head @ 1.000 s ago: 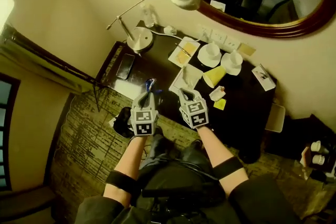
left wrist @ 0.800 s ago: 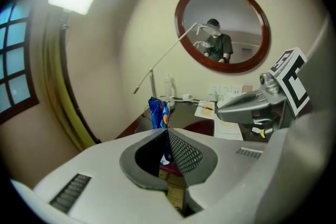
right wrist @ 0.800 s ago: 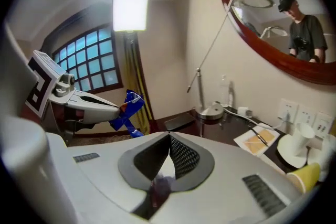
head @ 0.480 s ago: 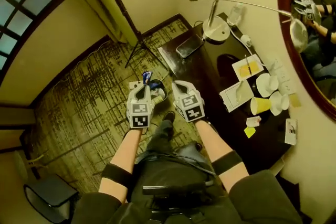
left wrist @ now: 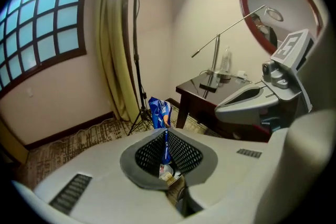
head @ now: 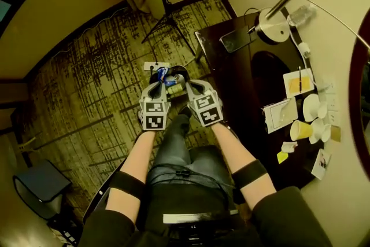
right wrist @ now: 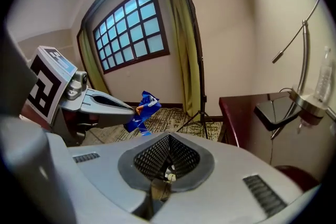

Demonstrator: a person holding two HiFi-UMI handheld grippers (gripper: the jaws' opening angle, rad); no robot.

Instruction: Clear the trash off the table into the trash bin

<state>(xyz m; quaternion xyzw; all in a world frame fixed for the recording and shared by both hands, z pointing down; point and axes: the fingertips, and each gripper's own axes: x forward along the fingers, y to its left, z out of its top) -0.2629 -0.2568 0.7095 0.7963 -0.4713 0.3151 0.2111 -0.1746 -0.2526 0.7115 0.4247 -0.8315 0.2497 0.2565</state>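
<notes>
Because my left claw (head: 157,87) grips the blue wrapper (head: 165,75) upright at mid-frame, seemingly right above the dark trash bin (head: 179,73), it is nearer than my clenched right claw (head: 191,87).

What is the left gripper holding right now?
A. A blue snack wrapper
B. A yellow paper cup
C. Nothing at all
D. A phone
A: in the left gripper view, the left gripper has its jaws shut on a crumpled blue snack wrapper, which sticks up from between them.
</notes>
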